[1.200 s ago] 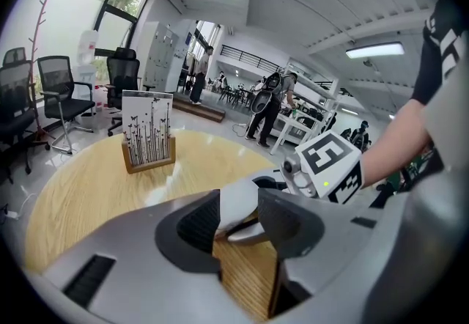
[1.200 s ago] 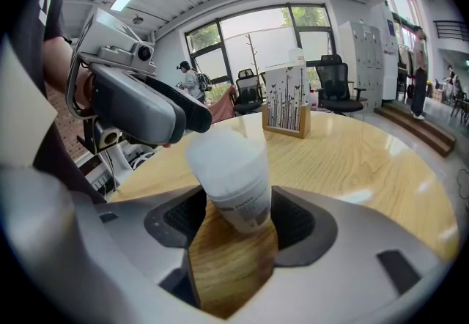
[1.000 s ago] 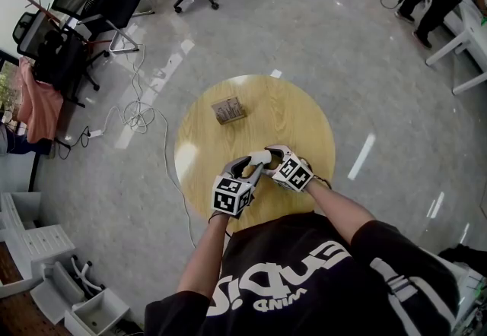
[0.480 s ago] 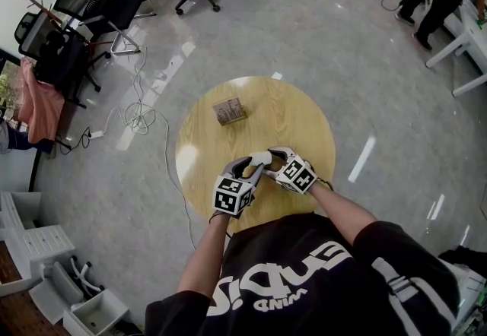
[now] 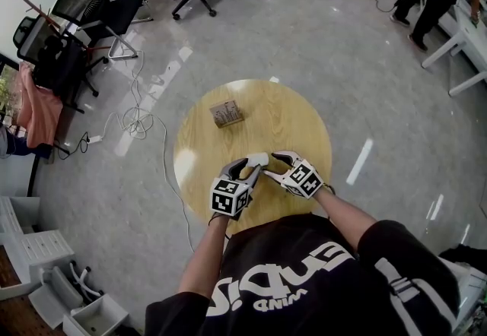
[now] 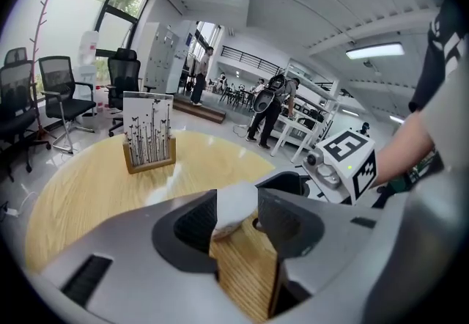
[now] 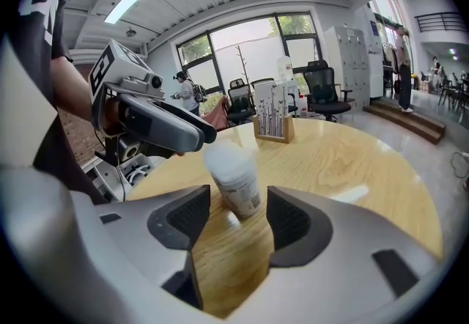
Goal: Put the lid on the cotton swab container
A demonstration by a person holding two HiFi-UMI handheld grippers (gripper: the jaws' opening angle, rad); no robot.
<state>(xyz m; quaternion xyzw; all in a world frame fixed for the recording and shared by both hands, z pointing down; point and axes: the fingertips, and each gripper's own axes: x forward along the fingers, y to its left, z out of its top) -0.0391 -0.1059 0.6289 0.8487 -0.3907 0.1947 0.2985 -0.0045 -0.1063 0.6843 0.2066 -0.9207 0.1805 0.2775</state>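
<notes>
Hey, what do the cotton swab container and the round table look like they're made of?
The cotton swab container looks like plastic: milky white, slightly translucent walls under a frosted lid. The table looks like wood or a wood-look laminate, with visible grain and a sheen that reflects light; I cannot tell which.

The round bench [image 5: 293, 125] is open from 12 through 3 to 4 o'clock, and again at 8 to 9. A wooden card stand [image 5: 227, 112] blocks 11 o'clock. The 6 o'clock edge is crowded. The cotton swab container [image 5: 257, 159] is clamped there by the left gripper [image 5: 251, 169] reaching in from 7. The right gripper [image 5: 275, 162] is close at 5, its jaws just narrowing, with the container ahead of them and untouched.
</notes>
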